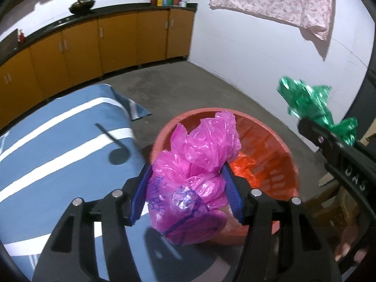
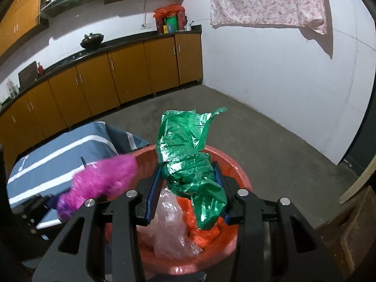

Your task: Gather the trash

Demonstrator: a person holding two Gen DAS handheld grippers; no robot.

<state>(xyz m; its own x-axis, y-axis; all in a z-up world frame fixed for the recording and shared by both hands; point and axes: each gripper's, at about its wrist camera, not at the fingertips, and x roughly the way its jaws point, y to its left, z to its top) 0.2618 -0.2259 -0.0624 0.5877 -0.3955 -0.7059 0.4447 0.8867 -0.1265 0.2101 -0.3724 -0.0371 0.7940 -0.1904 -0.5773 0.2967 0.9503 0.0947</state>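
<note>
In the lower centre of the left wrist view, the left gripper is clamped on a crumpled magenta plastic bag, held over the near rim of a round red plastic basket. In the right wrist view, the right gripper pinches a crinkled green plastic bag above that basket, where orange plastic and clear film lie.
</note>
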